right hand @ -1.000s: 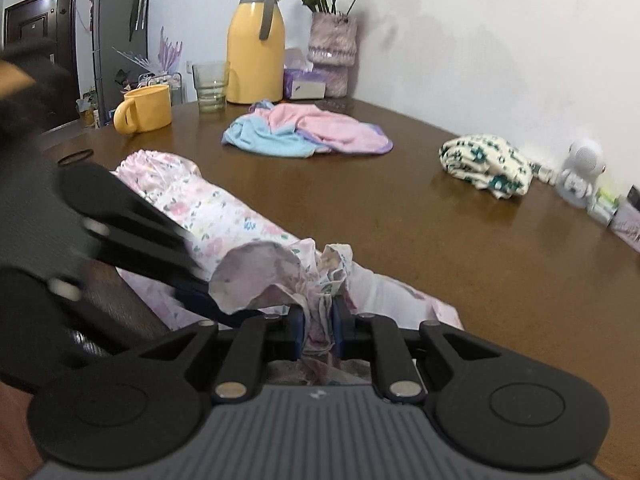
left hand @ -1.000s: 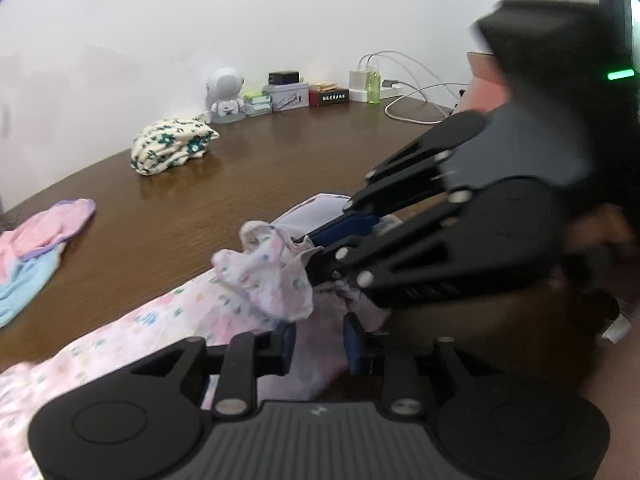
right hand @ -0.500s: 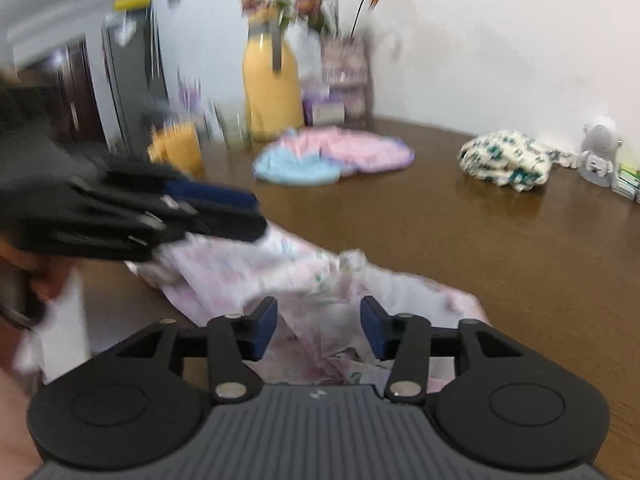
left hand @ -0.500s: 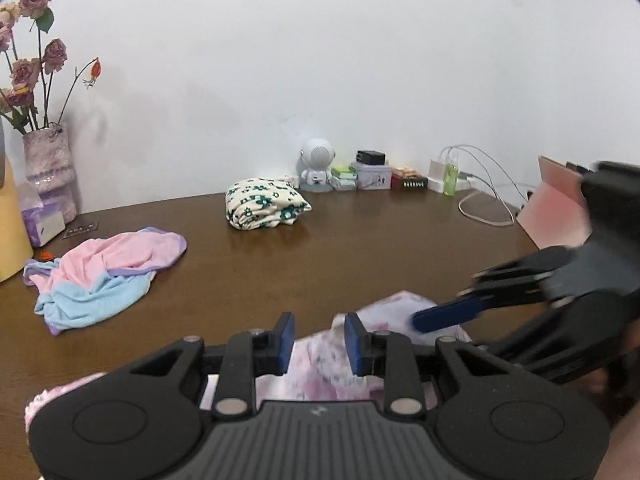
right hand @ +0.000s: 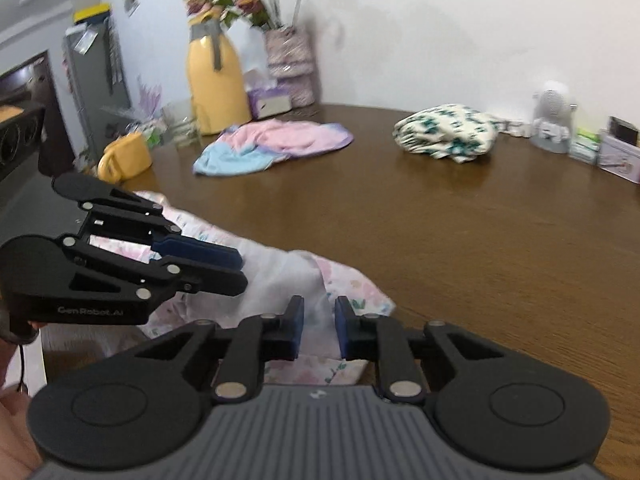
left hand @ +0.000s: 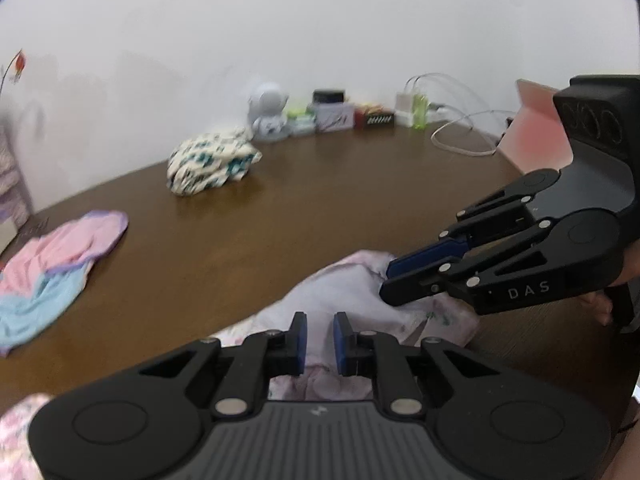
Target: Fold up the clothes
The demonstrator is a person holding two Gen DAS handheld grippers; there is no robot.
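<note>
The floral garment is lying bunched at the near table edge, no longer lifted as a second ago. Both the left gripper and right gripper are closing over the cloth after letting go, pads not yet pinching; likely regrasping for the next fold.

Right gripper jaws closing over floral garment, my read: pads not pressing yet. Left gripper tips on same cloth, tabletop.
</note>
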